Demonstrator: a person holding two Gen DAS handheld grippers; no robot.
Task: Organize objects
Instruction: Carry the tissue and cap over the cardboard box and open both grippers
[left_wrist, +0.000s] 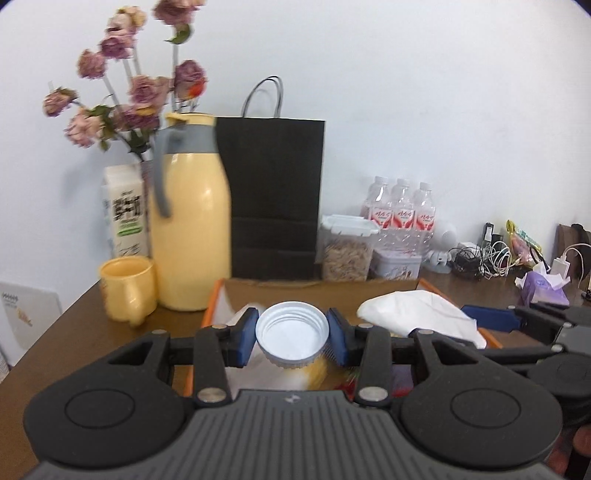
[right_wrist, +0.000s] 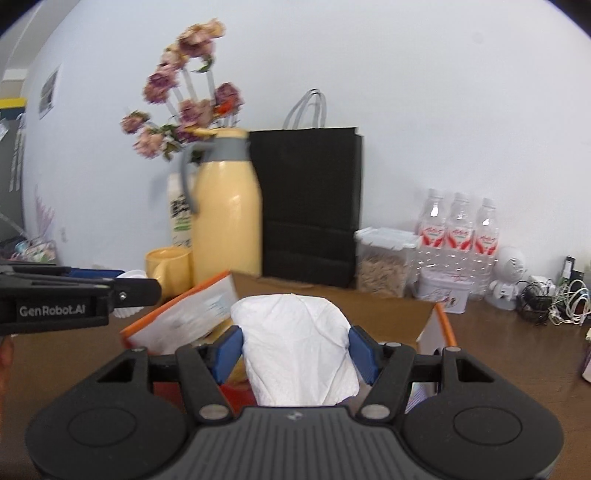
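White cap (left_wrist: 291, 334): one; tissue (right_wrist: 297, 352): one; water bottles (left_wrist: 402, 210): three.

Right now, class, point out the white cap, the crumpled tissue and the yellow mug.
white cap (left_wrist: 291, 334), left wrist view, its hollow inside.
crumpled tissue (right_wrist: 295, 347), right wrist view, middle of its folds.
yellow mug (left_wrist: 127, 288), left wrist view, its side wall.

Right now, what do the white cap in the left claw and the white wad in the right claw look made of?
Round white ribbed cap: smooth moulded plastic, going by inner thread rings and ribbed rim. Crumpled white wad: apparently matte tissue paper, creased with faint embossing.
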